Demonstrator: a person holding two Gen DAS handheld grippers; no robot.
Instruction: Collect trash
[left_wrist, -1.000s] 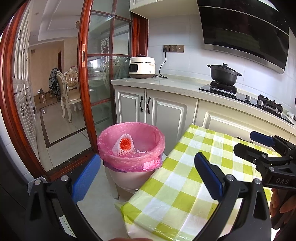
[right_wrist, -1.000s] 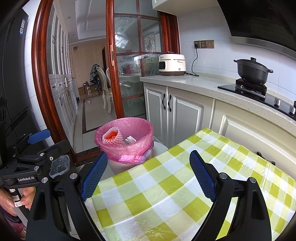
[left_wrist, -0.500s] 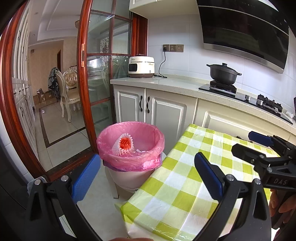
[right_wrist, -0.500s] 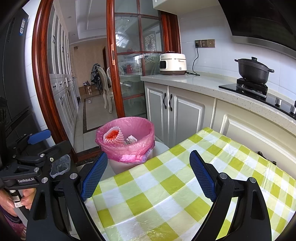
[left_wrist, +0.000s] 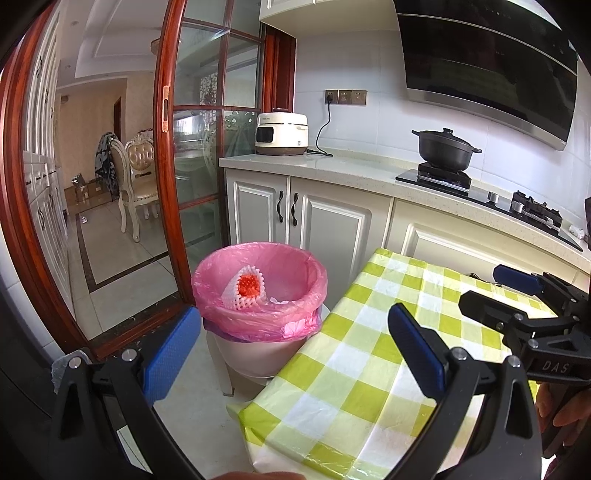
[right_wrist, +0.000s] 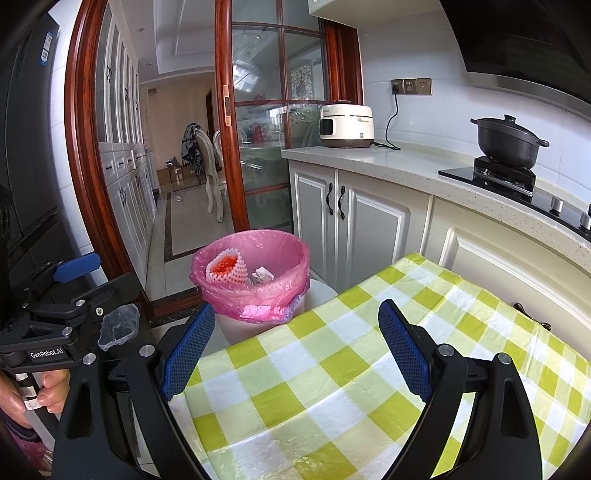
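A white bin lined with a pink bag (left_wrist: 260, 295) (right_wrist: 251, 277) stands on the floor past the table's far left corner. Inside it lie a white foam fruit net with red showing (left_wrist: 245, 290) (right_wrist: 225, 267) and a crumpled white wrapper (right_wrist: 262, 275). My left gripper (left_wrist: 295, 339) is open with nothing between its blue pads, held over the table's left edge. My right gripper (right_wrist: 295, 332) is also open and empty, above the green-and-white checked tablecloth (right_wrist: 351, 369). Each gripper shows at the side of the other's view.
White kitchen cabinets (left_wrist: 321, 221) and a counter run behind the table, with a rice cooker (left_wrist: 282, 133) and a black pot (left_wrist: 445, 146) on the stove. A red-framed glass sliding door (left_wrist: 173, 166) stands left of the bin. A hand (right_wrist: 33, 395) grips the left handle.
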